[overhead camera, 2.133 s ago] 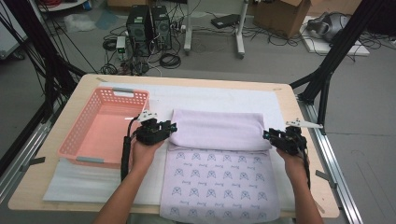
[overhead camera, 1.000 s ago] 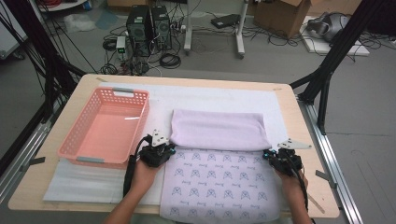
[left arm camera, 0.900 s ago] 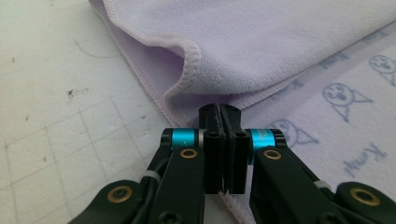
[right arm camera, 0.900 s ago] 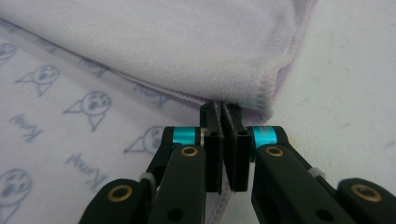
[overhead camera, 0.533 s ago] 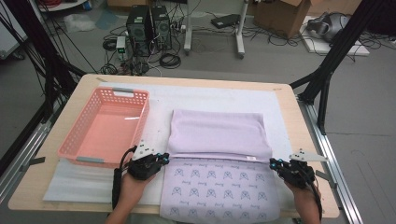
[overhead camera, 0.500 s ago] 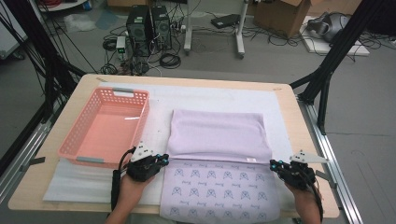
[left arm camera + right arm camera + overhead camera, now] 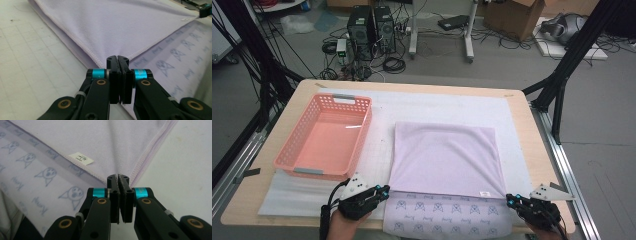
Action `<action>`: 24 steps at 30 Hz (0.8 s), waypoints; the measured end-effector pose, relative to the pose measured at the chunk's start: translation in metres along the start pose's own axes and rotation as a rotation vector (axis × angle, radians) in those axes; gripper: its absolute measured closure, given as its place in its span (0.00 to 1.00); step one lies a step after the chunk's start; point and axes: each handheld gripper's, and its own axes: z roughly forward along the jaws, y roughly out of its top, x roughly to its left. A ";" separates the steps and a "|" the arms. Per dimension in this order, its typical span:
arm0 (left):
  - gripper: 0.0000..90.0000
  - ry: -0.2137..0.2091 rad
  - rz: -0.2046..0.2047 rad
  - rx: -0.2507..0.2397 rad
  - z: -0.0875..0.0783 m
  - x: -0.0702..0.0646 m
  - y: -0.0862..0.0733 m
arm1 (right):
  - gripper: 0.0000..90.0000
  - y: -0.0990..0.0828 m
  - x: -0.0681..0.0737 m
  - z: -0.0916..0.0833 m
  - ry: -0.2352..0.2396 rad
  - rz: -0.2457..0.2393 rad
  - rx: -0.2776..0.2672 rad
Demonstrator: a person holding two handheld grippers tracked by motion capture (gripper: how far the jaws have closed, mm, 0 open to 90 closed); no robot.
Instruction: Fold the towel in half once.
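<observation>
fingers on both grippers are pressing fully together, each pair pinching a near corner of the lavender towel's [image 7: 444,152] folded-over upper layer: the left gripper [image 7: 382,191] is clamping the corner nearest the pink basket [image 7: 324,137], the right gripper [image 7: 511,201] the corner by the small white label [image 7: 484,193]. the towel is lying on the white mat [image 7: 382,107] in the middle of the wooden table [image 7: 524,122], its cat-printed underside [image 7: 447,215] showing in a strip along the near edge, under the plain layer.

biggest worry, to my eye: the whole towel is sliding on the smooth mat rather than folding, because the lower layer is hanging off the table's front edge and nothing is pinning it down. a pull towards the person could be dragging both layers off together.

next, the fold could be coming out skewed. if one hand is travelling faster than the other, the hemmed edge [image 7: 140,51] will be running crooked across the printed layer.

smaller again: each grip is sitting right at the very tip of a corner, as both gripper views are showing. with so little cloth between the pads [image 7: 118,182], a tug could be slipping one corner free, letting that side flop.

least of all, the left hand is working close to the basket, and its trailing cable [image 7: 324,220] could be nudging it.
</observation>
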 end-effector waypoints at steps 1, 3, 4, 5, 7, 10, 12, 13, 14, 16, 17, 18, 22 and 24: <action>0.98 -0.001 0.002 0.000 -0.002 -0.002 -0.001 | 0.98 -0.002 0.001 -0.002 0.004 -0.002 -0.003; 0.98 -0.010 0.007 0.001 -0.007 -0.006 -0.003 | 0.98 -0.005 0.004 -0.006 0.005 -0.007 -0.005; 0.98 -0.016 0.008 0.000 -0.009 -0.007 -0.004 | 0.98 -0.006 0.006 -0.008 0.010 -0.006 -0.008; 0.98 -0.021 0.010 -0.002 -0.012 -0.009 -0.005 | 0.98 -0.007 0.007 -0.010 0.011 -0.008 -0.007; 0.98 -0.035 0.013 -0.006 -0.018 -0.014 -0.007 | 0.98 -0.009 0.010 -0.016 0.019 -0.003 -0.012; 0.98 -0.064 0.026 -0.004 -0.027 -0.021 -0.012 | 0.98 -0.013 0.015 -0.026 0.030 -0.004 -0.020; 0.97 -0.090 0.030 0.006 -0.031 -0.023 -0.016 | 0.98 -0.017 0.019 -0.033 0.044 -0.002 -0.009; 0.96 -0.105 0.030 0.009 -0.031 -0.023 -0.018 | 0.97 -0.018 0.021 -0.034 0.047 -0.005 0.000; 0.91 -0.111 0.024 0.004 -0.030 -0.022 -0.018 | 0.95 -0.020 0.022 -0.035 0.052 -0.010 0.009; 0.61 -0.095 -0.013 -0.019 -0.023 -0.017 -0.013 | 0.79 -0.019 0.021 -0.034 0.042 0.005 0.011; 0.56 -0.094 -0.022 -0.032 -0.020 -0.013 -0.009 | 0.76 -0.017 0.020 -0.033 0.043 0.020 -0.009; 0.53 -0.083 -0.022 -0.051 -0.017 -0.010 -0.005 | 0.73 -0.014 0.018 -0.032 0.047 0.033 -0.026; 0.51 -0.044 -0.012 -0.072 0.004 0.001 0.012 | 0.70 0.002 0.016 -0.023 0.021 0.045 -0.081; 0.51 -0.035 -0.009 -0.057 0.019 0.007 0.019 | 0.70 0.009 0.014 -0.012 -0.007 0.032 -0.076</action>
